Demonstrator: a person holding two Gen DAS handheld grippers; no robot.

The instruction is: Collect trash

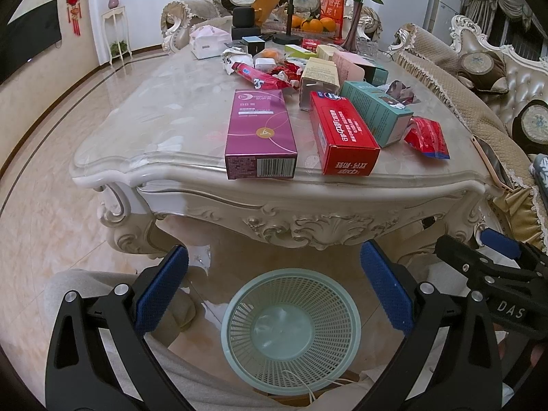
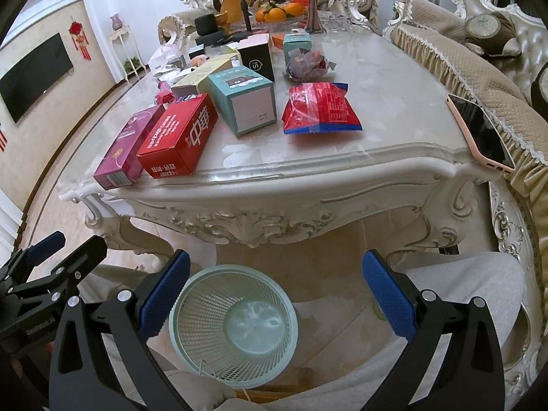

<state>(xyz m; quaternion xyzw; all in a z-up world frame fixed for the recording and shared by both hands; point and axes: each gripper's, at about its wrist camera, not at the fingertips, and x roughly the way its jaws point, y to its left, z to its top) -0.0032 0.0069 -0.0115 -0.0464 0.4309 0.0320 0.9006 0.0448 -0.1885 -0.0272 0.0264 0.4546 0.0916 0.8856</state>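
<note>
A pale green mesh wastebasket (image 1: 291, 328) (image 2: 234, 325) stands empty on the floor in front of the table, between a person's knees. Boxes and wrappers lie on the ornate table (image 1: 178, 130) (image 2: 394, 130): a purple box (image 1: 260, 133) (image 2: 126, 147), a red box (image 1: 342, 137) (image 2: 178, 137), a teal box (image 1: 376, 109) (image 2: 245, 102), a red snack bag (image 1: 428, 137) (image 2: 320, 109). My left gripper (image 1: 274, 284) hangs open over the basket, nothing between its fingers. My right gripper (image 2: 275, 287) is open too, just above the basket and holding nothing.
A phone in a pink case (image 2: 479, 132) lies on the sofa arm to the right. More boxes, crumpled wrappers (image 2: 308, 65), oranges (image 2: 277, 12) and a vase (image 1: 356, 24) crowd the table's far half. Sofas ring the table's back and right. Tiled floor lies open to the left.
</note>
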